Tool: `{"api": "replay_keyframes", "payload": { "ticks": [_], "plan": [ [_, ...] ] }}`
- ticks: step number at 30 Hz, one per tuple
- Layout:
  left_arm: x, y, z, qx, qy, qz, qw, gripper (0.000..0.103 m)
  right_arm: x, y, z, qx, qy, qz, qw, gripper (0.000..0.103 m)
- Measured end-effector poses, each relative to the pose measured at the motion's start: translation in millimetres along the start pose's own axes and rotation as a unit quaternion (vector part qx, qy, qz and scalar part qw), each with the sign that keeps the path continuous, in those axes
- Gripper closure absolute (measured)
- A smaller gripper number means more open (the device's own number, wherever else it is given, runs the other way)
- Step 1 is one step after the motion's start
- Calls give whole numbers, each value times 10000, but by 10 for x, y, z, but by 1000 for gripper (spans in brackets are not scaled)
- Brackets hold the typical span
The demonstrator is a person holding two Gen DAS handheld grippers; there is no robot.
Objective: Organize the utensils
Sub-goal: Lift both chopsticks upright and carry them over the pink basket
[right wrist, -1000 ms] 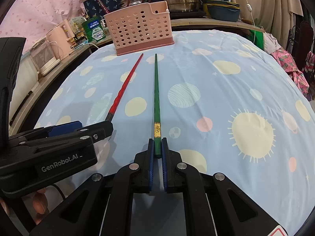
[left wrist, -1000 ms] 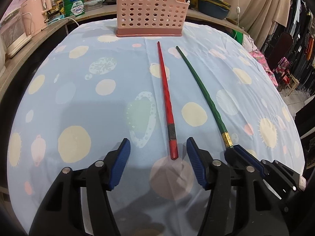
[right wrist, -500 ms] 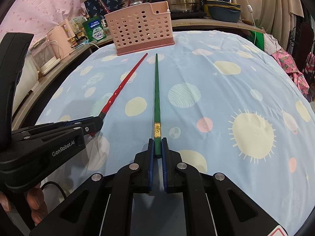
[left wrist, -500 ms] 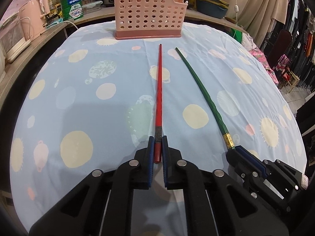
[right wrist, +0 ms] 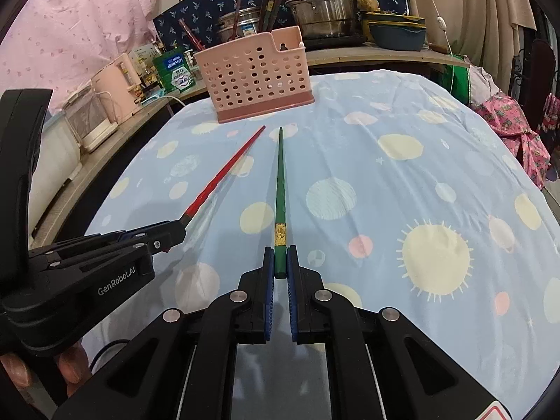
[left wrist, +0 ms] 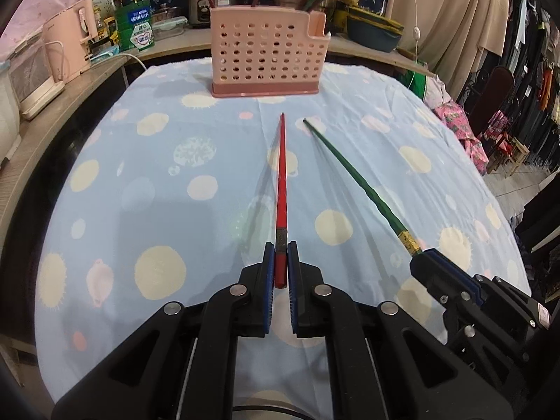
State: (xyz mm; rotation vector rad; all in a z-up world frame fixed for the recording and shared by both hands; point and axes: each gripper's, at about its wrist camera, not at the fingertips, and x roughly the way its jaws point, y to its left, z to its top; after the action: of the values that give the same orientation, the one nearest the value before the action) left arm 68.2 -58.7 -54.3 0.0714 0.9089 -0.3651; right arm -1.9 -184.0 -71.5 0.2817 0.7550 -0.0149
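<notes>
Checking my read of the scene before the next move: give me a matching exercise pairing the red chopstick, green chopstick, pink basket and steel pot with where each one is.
Things:
1. red chopstick
2. green chopstick
3. pink basket
4. steel pot

Places:
A. standing at the far end of the spotted cloth
B. clamped in the right gripper
C. on the counter behind the table
D. clamped in the left gripper

Pairs: 1-D, 2-B, 3-A, 4-C
</notes>
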Motion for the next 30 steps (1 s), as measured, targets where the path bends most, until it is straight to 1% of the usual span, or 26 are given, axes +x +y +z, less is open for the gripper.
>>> {"api": "replay_keyframes", "payload": {
  "ticks": [10, 17, 21, 30],
  "plan": [
    [-446, 79, 345, -39, -591, -70, 9982, 96, -399, -77, 476, 220, -662, 119, 9975, 96],
    [-724, 167, 661, -125, -1049, -81, 9944, 96, -605, -44, 850, 228, -1096, 202, 9935, 96],
    [-816, 194, 838, -140, -1222, -77, 9924, 96, -670, -25, 1041, 291, -1248, 329, 9912, 96],
    [-935, 254, 1191, -182, -1501, -71, 9885, 96, -725, 93, 1446, 148, -1596, 381, 9863, 96]
  ]
}}
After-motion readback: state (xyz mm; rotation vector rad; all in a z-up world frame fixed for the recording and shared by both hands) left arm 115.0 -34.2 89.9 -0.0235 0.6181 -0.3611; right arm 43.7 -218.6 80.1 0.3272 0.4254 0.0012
